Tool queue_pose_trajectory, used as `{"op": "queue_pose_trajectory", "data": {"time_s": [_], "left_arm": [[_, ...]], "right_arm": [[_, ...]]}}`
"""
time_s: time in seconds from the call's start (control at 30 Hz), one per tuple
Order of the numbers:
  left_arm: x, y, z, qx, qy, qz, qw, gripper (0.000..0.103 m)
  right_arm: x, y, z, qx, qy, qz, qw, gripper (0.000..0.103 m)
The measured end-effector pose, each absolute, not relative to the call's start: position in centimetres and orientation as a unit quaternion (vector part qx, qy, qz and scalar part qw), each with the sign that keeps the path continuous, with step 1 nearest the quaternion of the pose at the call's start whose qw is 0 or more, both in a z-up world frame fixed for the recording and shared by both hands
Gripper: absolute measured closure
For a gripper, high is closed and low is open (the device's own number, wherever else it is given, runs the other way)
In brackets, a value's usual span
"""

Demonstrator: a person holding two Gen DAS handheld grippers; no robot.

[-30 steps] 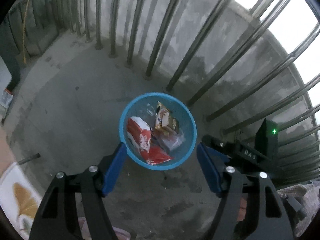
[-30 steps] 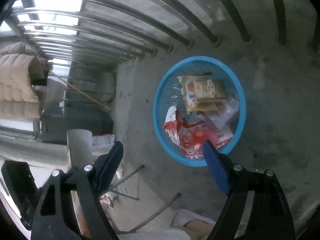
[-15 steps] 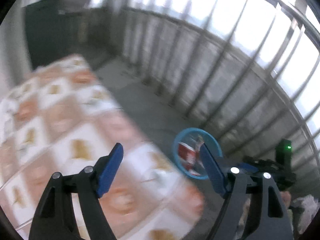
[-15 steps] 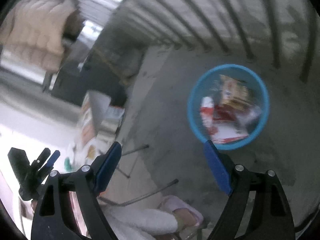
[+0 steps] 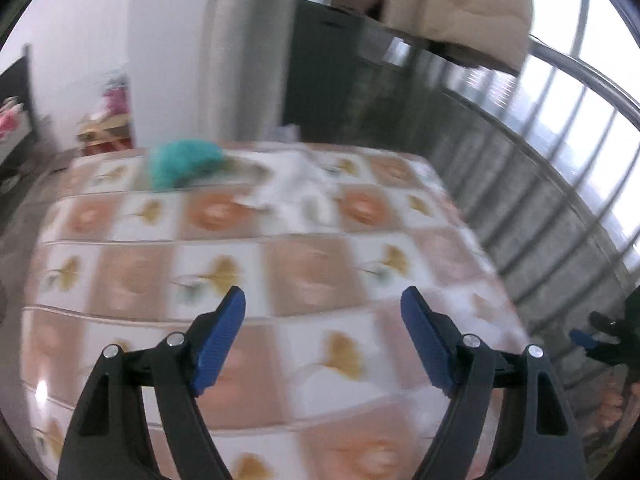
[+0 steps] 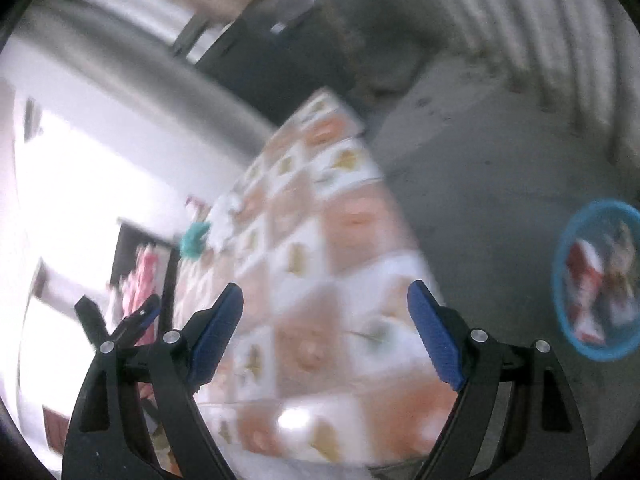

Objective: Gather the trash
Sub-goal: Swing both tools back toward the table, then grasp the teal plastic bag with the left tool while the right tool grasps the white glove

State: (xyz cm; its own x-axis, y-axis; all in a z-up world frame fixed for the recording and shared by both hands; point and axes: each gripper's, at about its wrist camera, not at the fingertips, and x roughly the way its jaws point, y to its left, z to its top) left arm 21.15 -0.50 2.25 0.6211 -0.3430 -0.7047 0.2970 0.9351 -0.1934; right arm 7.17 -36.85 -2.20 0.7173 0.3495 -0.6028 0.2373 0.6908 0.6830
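My left gripper (image 5: 323, 340) is open and empty above a table with a patterned orange and white cloth (image 5: 312, 272). At the table's far side lie a teal crumpled thing (image 5: 182, 162) and white crumpled paper (image 5: 288, 188), both blurred. My right gripper (image 6: 326, 336) is open and empty over the same table (image 6: 304, 264). The blue trash basket (image 6: 596, 280) with red and yellow wrappers inside stands on the concrete floor at the right edge of the right wrist view. The teal thing (image 6: 194, 238) shows there too.
A metal railing (image 5: 560, 168) runs along the right. A beige quilted jacket (image 5: 460, 4) hangs above it. A white wall and a grey pillar (image 5: 248, 48) stand behind the table. The other gripper shows at the edge of the left wrist view (image 5: 604, 340) and the right wrist view (image 6: 120, 320).
Both grippers have swung up and away from the blue basket toward the table. The basket has left the left wrist view and slid to the right edge of the right one.
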Motion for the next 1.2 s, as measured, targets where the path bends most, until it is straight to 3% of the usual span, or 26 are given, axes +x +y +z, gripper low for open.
{"op": "queue_pose_trajectory", "data": {"time_s": [0.37,0.63,0.93,0.97,1.1,1.17,1.2], "left_arm": [[32.2,6.1,1.5,0.034,0.355,-0.091,0.930,0.010],[41.3,4.8,-2.9,0.051,0.366,-0.074,0.926,0.010],[47.2,4.5,-6.1,0.033,0.399,-0.095,0.911,0.014],[47.5,4.5,-6.3,0.031,0.406,-0.100,0.908,0.022],[48.1,4.6,-6.6,0.026,0.414,-0.098,0.905,0.031],[47.8,4.4,-6.7,0.031,0.416,-0.094,0.904,0.035],[47.6,4.3,-6.7,0.035,0.416,-0.092,0.904,0.037]], "right_arm": [[28.1,-23.5,-0.4,0.315,0.427,0.110,0.840,0.022],[39.8,-16.0,-3.6,0.208,0.469,0.081,0.855,0.022],[44.2,-13.0,-6.0,0.129,0.481,0.074,0.864,0.022],[44.4,-12.7,-6.2,0.118,0.482,0.074,0.865,0.025],[44.0,-12.0,-6.5,0.092,0.474,0.060,0.874,0.038],[43.8,-12.2,-6.4,0.097,0.470,0.058,0.875,0.057],[43.6,-12.3,-6.4,0.101,0.471,0.057,0.874,0.061]]}}
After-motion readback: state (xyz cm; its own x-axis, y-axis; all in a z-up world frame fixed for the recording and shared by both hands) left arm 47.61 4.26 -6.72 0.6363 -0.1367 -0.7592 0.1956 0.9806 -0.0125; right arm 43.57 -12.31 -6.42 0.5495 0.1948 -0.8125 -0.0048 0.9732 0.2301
